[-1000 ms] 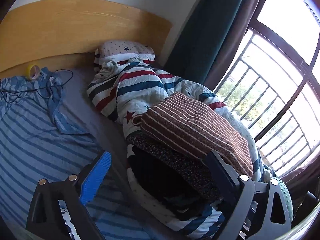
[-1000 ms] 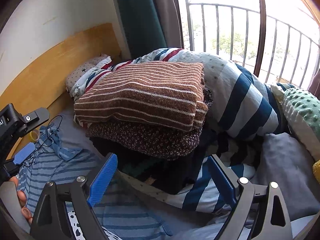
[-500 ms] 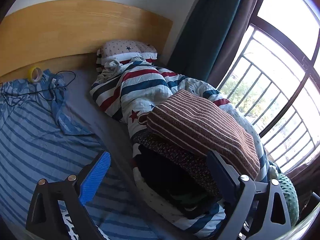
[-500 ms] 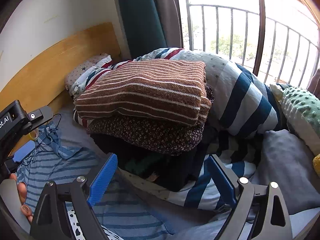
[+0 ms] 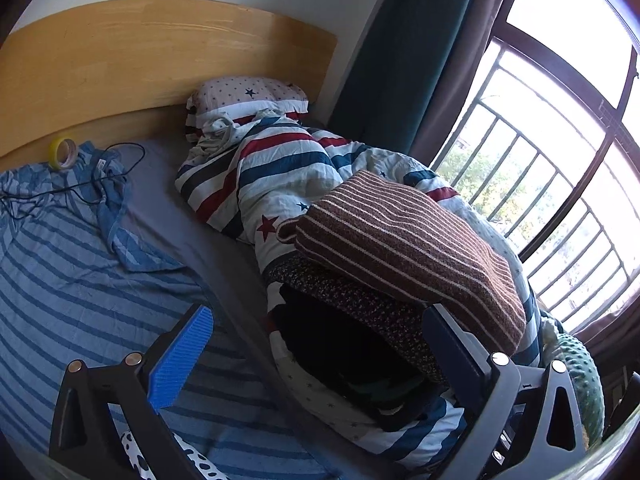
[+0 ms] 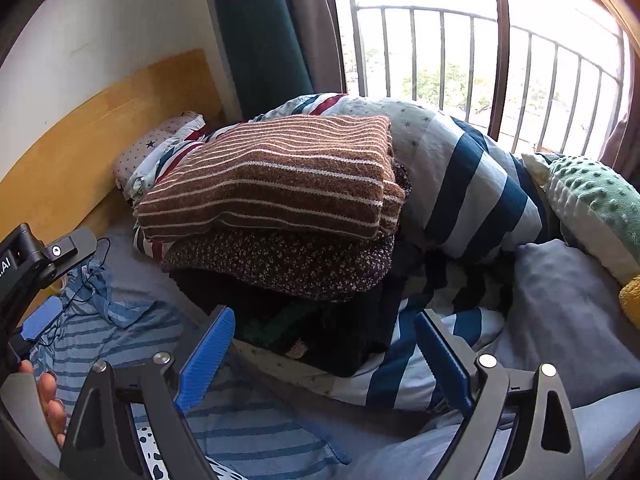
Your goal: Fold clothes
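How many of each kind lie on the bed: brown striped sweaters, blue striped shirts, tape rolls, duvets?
sweater: 1
shirt: 1
tape roll: 1
duvet: 1
Total: 4

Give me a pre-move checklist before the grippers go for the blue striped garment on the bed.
1. Left gripper open, nothing between its fingers: ok.
2. Right gripper open, nothing between its fingers: ok.
3. Blue striped garment spread flat on the bed sheet, unfolded: ok.
4. Garment free of clutter: not ok. A black cable lies across its upper end, and a yellow tape roll stands at that edge.
5. Folded stack stable: the brown striped sweater lies flat on top of the speckled garment, on the striped duvet: ok.
6. Garment's near hem: cannot tell, hidden by the grippers.
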